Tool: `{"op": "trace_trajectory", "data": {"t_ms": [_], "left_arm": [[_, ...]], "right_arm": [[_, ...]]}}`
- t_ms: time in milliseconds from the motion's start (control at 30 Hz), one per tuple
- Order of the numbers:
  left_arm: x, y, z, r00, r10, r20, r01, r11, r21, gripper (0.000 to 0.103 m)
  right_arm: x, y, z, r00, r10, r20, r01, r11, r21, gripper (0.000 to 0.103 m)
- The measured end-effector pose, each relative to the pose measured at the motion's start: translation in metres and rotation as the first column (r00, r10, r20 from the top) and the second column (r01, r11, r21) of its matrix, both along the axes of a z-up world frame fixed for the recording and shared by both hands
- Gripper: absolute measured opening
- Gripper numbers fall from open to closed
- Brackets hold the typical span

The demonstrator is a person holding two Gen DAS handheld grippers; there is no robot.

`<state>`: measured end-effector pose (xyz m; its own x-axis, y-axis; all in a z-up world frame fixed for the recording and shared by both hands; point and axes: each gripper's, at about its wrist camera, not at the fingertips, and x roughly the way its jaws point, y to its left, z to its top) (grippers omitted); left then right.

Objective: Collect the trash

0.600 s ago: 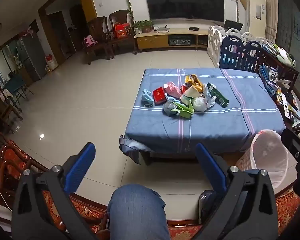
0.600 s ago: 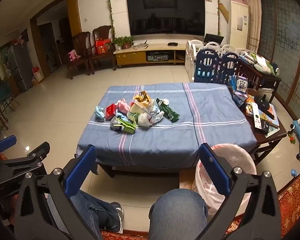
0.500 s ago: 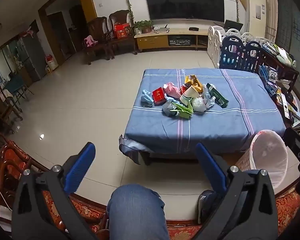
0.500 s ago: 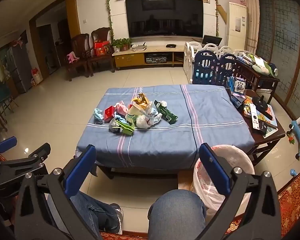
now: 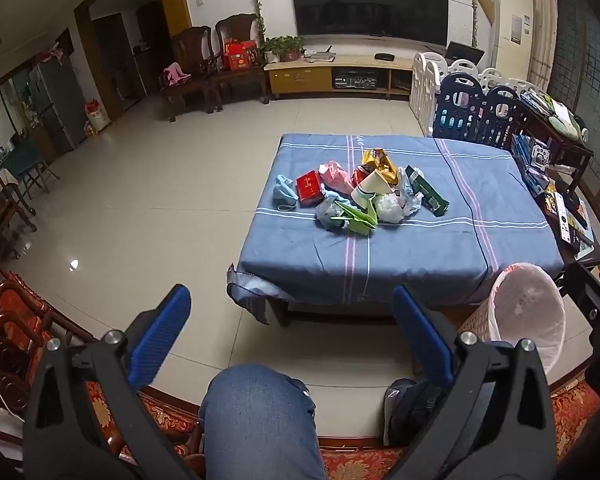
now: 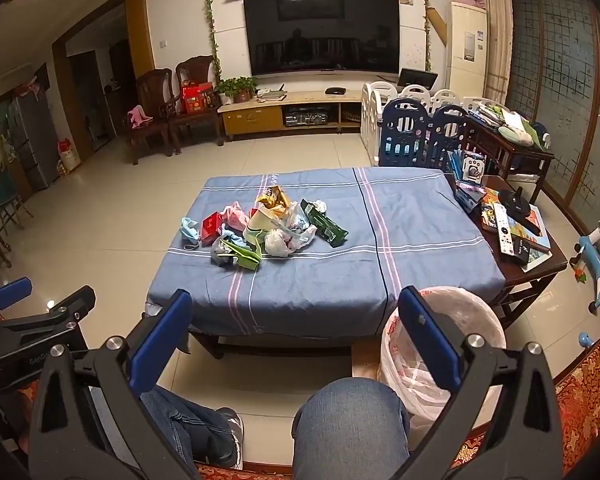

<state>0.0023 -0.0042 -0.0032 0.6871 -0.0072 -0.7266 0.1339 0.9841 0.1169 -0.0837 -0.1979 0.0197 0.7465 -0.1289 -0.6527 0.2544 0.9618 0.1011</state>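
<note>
A pile of trash (image 5: 358,196) (image 6: 262,226) lies in the middle of a low table under a blue striped cloth (image 5: 400,248) (image 6: 380,264): wrappers, plastic bags, a red box, a green carton. A wastebasket lined with a pale bag (image 5: 528,312) (image 6: 440,344) stands on the floor at the table's near right corner. My left gripper (image 5: 290,316) and my right gripper (image 6: 294,320) both stand open and empty, held well short of the table above a person's knees. The left gripper also shows at the left edge of the right wrist view (image 6: 40,308).
A dark side table (image 6: 540,264) with remotes and books adjoins the blue table on the right. A play fence (image 6: 412,140), chairs and a TV cabinet (image 6: 292,116) stand behind. A person's knees in jeans (image 5: 260,416) (image 6: 352,420) fill the foreground, with tiled floor to the left.
Both views have shifted slightly, with the table sitting a touch lower and nearer in the frames. Both grippers stay open and empty.
</note>
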Motion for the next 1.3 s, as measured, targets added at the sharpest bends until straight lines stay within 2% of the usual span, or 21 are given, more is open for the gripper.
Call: {"op": "trace_trajectory", "data": {"t_ms": [1300], "left_arm": [[0.0047,0.0009,-0.0037,1.0,0.001,-0.022,-0.001,1.0,0.001,0.1]], "right_arm": [[-0.0001,-0.0024,-0.0004,1.0,-0.001,-0.01,0.001,1.0,0.001,0.1]]}}
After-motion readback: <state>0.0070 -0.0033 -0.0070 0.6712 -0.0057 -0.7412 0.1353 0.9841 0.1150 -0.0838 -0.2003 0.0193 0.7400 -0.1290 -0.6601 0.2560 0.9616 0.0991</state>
